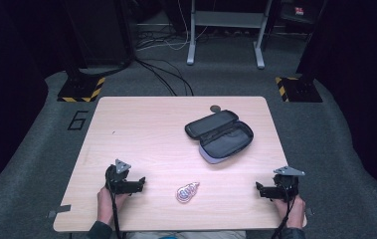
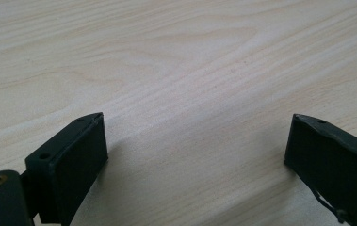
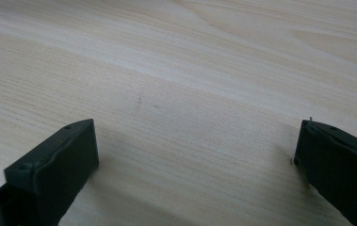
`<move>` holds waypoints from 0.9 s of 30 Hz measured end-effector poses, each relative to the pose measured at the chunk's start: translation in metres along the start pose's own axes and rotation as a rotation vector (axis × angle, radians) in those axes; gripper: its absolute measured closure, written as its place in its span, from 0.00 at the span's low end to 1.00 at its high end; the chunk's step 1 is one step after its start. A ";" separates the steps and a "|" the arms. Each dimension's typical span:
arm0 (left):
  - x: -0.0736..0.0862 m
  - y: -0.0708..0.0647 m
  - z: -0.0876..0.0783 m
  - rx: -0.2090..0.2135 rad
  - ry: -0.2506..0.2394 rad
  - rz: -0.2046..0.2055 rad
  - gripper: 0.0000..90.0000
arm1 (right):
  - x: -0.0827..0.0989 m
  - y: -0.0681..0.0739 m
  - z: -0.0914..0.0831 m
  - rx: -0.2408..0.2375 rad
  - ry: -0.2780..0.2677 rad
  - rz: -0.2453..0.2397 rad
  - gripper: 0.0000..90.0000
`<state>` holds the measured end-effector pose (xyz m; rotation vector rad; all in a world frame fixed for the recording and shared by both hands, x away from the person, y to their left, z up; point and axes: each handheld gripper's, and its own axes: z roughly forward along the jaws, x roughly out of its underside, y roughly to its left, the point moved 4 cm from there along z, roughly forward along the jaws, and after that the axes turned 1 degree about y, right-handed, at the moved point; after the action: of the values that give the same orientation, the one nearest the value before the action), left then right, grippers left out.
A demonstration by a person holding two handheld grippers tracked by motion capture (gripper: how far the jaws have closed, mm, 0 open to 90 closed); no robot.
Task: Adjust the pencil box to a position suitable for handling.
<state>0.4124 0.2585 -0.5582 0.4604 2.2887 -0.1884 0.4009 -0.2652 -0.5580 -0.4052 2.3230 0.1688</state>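
Pale wood grain covers the tabletop [image 1: 141, 124], which carries an open dark zip case [image 1: 219, 135] right of the middle and a small pink-and-white patterned object [image 1: 187, 192] near the front edge. That small object lies flat between the two hand-held grippers, nearer the left one but touching neither; what it is cannot be told. The case sits well behind it, its lid folded back toward the far side and its grey-lined tray facing up.

The left hand-held gripper [image 1: 139, 184] rests low at the front left, held by the person's left hand [image 1: 109, 201], its tips pointing toward the small object. In the left gripper view its jaws stand wide apart over bare wood, with nothing between them.

The right hand-held gripper [image 1: 259, 189] sits at the front right edge in the right hand [image 1: 291, 208], pointing inward. Its jaws are likewise spread wide, with bare wood in the gap.
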 end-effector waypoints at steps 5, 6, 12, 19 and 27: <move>0.000 -0.001 0.001 0.006 0.003 0.011 0.05 | 0.000 0.000 0.000 -0.001 0.002 0.001 0.00; 0.000 -0.002 0.001 0.013 0.004 0.012 0.03 | 0.000 0.000 0.000 -0.001 0.002 0.002 0.00; -0.010 -0.010 -0.010 0.067 -0.031 0.045 0.01 | 0.000 0.000 0.000 -0.001 0.002 0.001 0.00; -0.029 -0.035 -0.019 0.143 -0.092 0.085 0.00 | 0.000 0.000 0.000 0.000 0.002 0.002 0.00; -0.037 -0.070 -0.016 0.236 -0.080 0.158 0.00 | 0.000 0.000 0.000 0.000 0.002 0.002 0.00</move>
<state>0.3986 0.1884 -0.5207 0.7392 2.1496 -0.3929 0.4009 -0.2654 -0.5578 -0.4030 2.3255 0.1696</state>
